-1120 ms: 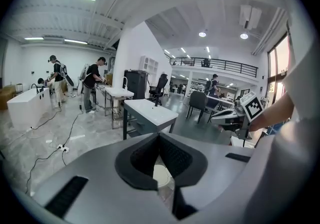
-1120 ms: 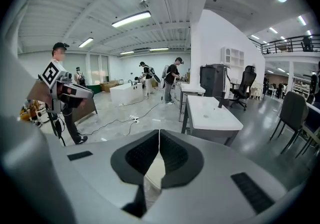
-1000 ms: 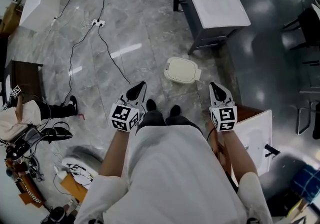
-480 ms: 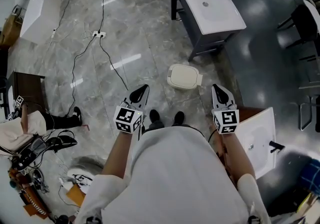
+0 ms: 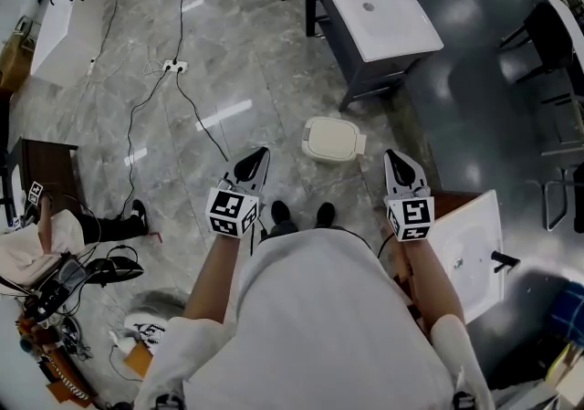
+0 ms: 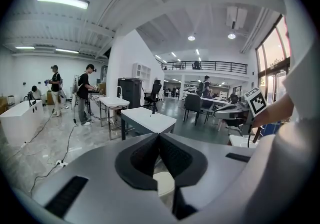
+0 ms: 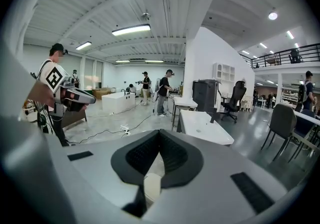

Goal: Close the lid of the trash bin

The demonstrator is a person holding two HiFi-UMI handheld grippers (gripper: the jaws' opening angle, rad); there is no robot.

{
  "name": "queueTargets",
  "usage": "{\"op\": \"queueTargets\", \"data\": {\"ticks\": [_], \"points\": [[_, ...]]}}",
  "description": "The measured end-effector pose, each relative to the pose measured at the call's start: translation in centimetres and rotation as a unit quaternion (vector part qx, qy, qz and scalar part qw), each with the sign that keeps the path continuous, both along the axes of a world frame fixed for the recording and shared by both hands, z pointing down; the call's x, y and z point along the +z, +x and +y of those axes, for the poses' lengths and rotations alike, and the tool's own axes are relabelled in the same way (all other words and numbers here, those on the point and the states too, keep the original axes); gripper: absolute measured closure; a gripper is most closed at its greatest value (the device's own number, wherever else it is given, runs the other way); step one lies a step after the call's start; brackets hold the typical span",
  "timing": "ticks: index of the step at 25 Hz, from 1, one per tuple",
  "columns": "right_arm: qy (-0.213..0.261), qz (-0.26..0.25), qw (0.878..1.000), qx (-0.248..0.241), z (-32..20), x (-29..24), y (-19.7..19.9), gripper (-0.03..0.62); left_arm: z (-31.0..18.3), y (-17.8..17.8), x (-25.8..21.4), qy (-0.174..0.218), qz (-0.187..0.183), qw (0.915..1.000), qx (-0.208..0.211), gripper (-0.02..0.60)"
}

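Note:
The trash bin (image 5: 333, 140) is a small cream bin on the grey marble floor, just ahead of the person's shoes, and its lid lies flat on top. My left gripper (image 5: 262, 153) hangs above the floor to the bin's left, its jaws shut and empty. At the bin's right my right gripper (image 5: 392, 155) is held the same way, also shut and empty. Neither touches the bin. A cream patch of the bin (image 6: 164, 184) shows under the closed left gripper (image 6: 159, 135) in the left gripper view. The bin (image 7: 152, 186) also shows below the right gripper (image 7: 160, 133).
A white sink-top table (image 5: 374, 2) on dark legs stands beyond the bin. A second white sink top (image 5: 470, 248) lies close on the right. Black cables (image 5: 187, 98) and a power strip (image 5: 172, 65) cross the floor at the left. A seated person (image 5: 55, 226) is at far left.
Both grippers have lifted a little and stay shut. The head view has drifted, so the bin and the sink table sit slightly differently in the picture.

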State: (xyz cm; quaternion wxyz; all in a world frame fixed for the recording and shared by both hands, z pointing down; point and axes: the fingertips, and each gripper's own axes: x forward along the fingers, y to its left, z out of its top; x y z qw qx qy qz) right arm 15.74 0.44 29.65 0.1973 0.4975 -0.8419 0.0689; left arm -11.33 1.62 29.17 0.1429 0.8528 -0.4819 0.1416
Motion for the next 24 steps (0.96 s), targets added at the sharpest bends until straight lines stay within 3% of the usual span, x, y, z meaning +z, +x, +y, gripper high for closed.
{"op": "queueTargets", "data": {"ticks": [24], "points": [[0.001,-0.002,1.000,0.005,0.26,-0.02,-0.22,0.565,-0.21,0.40,0.11,0.002,0.003,1.0000,0.007,0.565]]}}
